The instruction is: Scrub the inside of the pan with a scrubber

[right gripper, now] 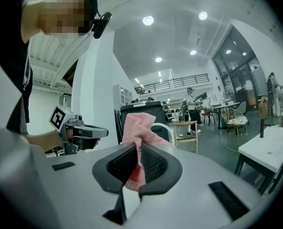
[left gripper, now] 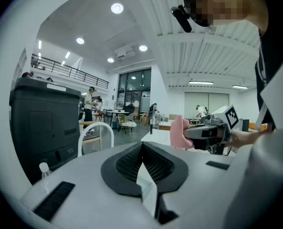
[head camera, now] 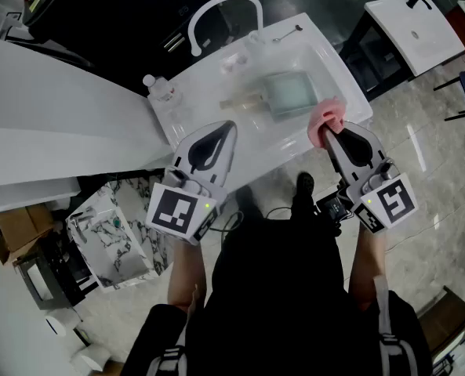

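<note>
Our right tongs (right gripper: 136,150) clamp the soft, light pink mesh scrubber (right gripper: 137,124); our left tongs (left gripper: 142,149) are closed, empty. The stiff pan (head camera: 288,94) lies ahead on the white surface (head camera: 205,92); we'd steady it by its handle (head camera: 244,101)

You have a white sink counter (head camera: 336,61) in front of you, standing on a pale tiled floor (head camera: 428,186). In its basin lies the square pan (head camera: 291,92), handle pointing left. A clear bottle (head camera: 160,88) stands at the left corner, and a thin utensil (head camera: 287,34) lies by the arched faucet (head camera: 224,6).
</note>
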### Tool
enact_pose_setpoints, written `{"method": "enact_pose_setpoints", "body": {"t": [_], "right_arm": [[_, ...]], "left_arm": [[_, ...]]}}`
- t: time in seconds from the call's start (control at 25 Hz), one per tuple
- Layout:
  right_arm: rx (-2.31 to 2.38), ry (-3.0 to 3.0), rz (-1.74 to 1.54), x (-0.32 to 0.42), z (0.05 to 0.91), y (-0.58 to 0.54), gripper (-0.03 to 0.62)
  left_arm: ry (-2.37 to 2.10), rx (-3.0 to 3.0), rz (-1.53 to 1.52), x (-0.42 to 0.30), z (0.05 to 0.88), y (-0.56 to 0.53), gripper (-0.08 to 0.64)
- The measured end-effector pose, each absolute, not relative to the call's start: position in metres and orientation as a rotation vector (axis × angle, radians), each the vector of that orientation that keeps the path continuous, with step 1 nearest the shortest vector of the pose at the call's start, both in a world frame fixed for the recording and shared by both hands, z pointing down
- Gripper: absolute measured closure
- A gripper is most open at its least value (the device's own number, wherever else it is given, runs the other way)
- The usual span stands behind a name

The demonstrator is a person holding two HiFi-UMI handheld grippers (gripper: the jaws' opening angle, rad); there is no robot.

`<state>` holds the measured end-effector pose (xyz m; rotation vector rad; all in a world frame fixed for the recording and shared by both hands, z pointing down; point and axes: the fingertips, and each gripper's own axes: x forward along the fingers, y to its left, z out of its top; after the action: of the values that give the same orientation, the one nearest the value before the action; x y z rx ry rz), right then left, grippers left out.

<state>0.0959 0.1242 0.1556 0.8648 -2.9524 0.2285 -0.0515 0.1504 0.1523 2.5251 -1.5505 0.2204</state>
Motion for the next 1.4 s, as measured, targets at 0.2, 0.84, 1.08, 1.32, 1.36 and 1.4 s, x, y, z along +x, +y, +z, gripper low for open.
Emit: {"method": "enact_pose_setpoints", "body": {"t": [0.2,0.84,1.08,1.32,1.36,1.4], "right_arm": [[0.948,-2.926,0.253,0.057,0.164,0.141,0.554],[1.31,-2.797,0.328,0.045,0.182,0.158,0.552],[1.25,-2.757,0.395,0.058,0.206,0.128,0.55],[1.132,-2.742,0.464,0.061,0.24,0.064,0.549],[1.104,-2.743,0.476,0.06,0.245,0.054,0.549],[1.076,-2.744,0.483,0.059,0.251,0.043,0.549]], "left_arm": [[-1.483,2.605,0.257,-0.092,0.154,0.158,0.528],[-1.298,2.732,0.362,-0.118,0.196,0.15,0.526],[-1.293,2.705,0.444,-0.103,0.232,0.117,0.526],[-1.326,2.621,0.546,-0.098,0.264,0.066,0.526],[-1.33,2.605,0.578,-0.096,0.271,0.058,0.526],[-1.333,2.589,0.607,-0.095,0.278,0.05,0.526]]}}
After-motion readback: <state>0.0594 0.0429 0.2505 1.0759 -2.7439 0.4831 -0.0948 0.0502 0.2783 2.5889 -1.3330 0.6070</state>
